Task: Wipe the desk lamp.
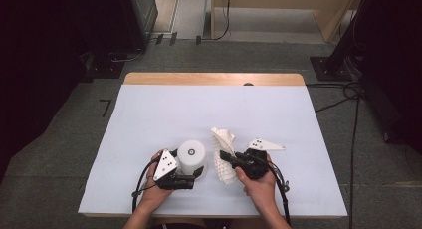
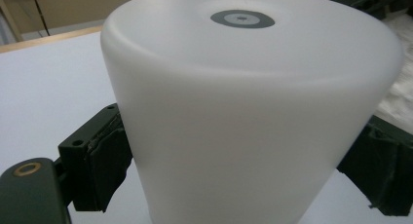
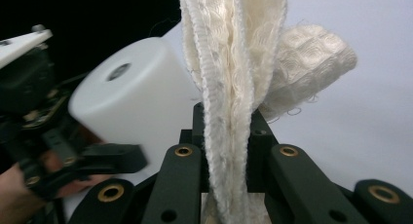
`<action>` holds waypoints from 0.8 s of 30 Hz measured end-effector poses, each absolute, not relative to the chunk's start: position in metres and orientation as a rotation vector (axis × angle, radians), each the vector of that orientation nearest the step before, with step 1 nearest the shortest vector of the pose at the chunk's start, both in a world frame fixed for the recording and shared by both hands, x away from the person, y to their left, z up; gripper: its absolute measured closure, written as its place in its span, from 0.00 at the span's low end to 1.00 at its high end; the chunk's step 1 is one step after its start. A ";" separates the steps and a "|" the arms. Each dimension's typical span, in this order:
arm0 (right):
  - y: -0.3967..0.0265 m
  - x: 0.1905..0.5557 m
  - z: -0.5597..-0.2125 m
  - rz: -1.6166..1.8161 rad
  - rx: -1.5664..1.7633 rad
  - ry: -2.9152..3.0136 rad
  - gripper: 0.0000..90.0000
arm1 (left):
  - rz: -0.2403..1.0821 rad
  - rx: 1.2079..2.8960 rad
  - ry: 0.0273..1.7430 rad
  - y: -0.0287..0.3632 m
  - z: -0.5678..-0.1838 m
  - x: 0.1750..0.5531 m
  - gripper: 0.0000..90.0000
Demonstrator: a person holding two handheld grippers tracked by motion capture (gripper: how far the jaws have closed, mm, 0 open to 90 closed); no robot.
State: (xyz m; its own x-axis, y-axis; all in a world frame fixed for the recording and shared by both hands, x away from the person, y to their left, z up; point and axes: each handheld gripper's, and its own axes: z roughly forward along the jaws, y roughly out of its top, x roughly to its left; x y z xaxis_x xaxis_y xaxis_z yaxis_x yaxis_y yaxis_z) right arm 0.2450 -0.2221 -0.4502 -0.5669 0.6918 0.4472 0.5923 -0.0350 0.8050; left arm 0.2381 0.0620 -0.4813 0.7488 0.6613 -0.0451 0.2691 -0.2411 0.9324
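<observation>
A white upturned plastic cup [image 1: 192, 157] with a grey disc on its top stands at the table's front middle. My left gripper [image 1: 191, 175] is shut on the cup [image 2: 248, 117], one pad against each side near its base. Just to the right, my right gripper [image 1: 225, 157] is shut on a cream knitted cloth [image 1: 223, 154] and holds it up on edge. In the right gripper view the cloth [image 3: 234, 83] runs up from between the jaws, folded, with a bunched end at the upper right. The cup [image 3: 131, 97] and the left gripper sit close to its left.
The table carries a white sheet [image 1: 164, 114], with a wooden strip [image 1: 214, 78] along the far edge. Grey carpet surrounds the table. Dark equipment stands at the left and right, and cables [image 1: 354, 119] trail over the floor on the right.
</observation>
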 end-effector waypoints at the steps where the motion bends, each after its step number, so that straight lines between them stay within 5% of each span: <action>1: -0.226 0.246 -0.451 1.667 1.422 2.101 0.89 | 0.432 1.818 0.732 0.062 -0.481 0.237 0.08; 5: -0.231 0.247 -0.452 1.611 1.414 2.086 0.89 | 0.488 1.791 0.785 0.058 -0.475 0.232 0.00; 13: -0.226 0.243 -0.453 1.509 1.392 2.074 0.88 | 0.673 1.781 0.876 0.032 -0.476 0.218 0.00; 24: -0.219 0.240 -0.454 1.527 1.366 2.107 0.88 | 0.626 1.797 0.897 0.037 -0.478 0.224 0.10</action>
State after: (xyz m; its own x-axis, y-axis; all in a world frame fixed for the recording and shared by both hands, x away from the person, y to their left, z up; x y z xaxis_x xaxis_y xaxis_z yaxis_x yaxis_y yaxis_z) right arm 0.2402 -0.2185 -0.4541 -0.5517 0.7642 0.3340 0.5552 0.0378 0.8308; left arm 0.2235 0.0366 -0.4780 0.5924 0.8055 0.0163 0.2923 -0.2338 0.9273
